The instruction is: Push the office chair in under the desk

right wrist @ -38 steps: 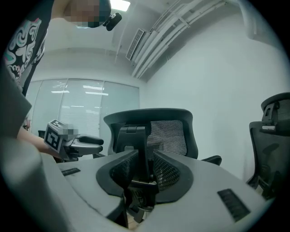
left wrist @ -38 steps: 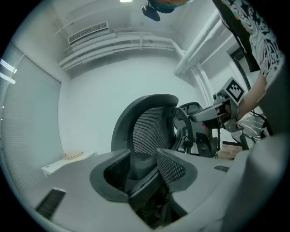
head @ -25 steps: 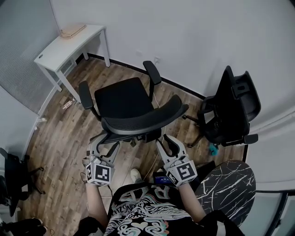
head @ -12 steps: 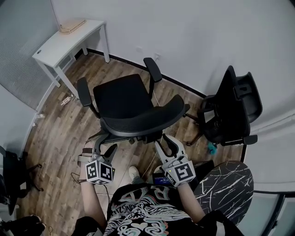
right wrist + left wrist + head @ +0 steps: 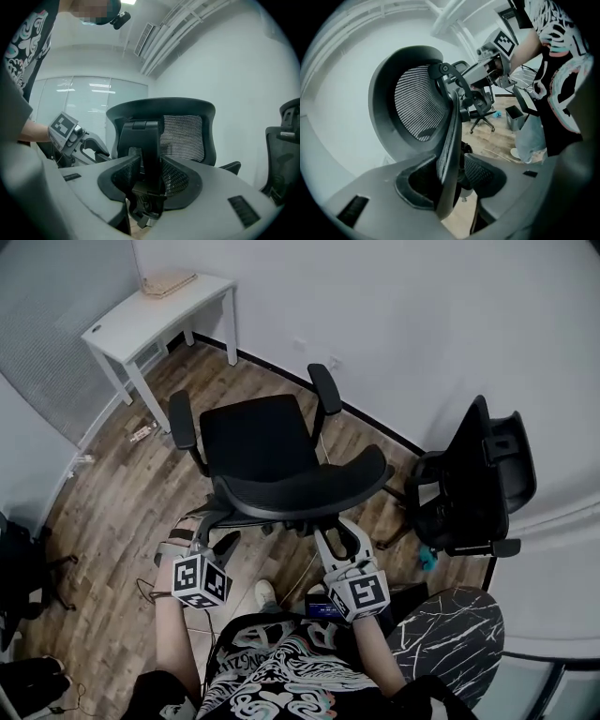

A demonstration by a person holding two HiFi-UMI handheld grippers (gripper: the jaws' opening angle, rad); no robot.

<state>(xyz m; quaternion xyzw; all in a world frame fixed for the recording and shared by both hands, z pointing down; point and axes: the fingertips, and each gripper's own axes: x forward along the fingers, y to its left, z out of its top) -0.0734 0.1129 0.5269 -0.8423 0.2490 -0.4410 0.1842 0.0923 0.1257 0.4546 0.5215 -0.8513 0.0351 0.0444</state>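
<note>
The black office chair stands on the wood floor with its mesh backrest toward me, its seat facing the white desk at the far left. My left gripper straddles the backrest's side rim. Its jaws have just been closing, and a gap still shows at the right pad. My right gripper straddles the chair's back spine. Its jaws have just been opening, and the pads sit close on each side of the spine.
A second black chair stands by the wall on the right. A dark marbled tabletop is at my right hip. Small clutter lies by the desk legs, and a teal item under the second chair.
My head view has shifted, so the desk sits further right in the frame. The left gripper has rolled and dipped a little at the backrest. The chair has not visibly moved.
</note>
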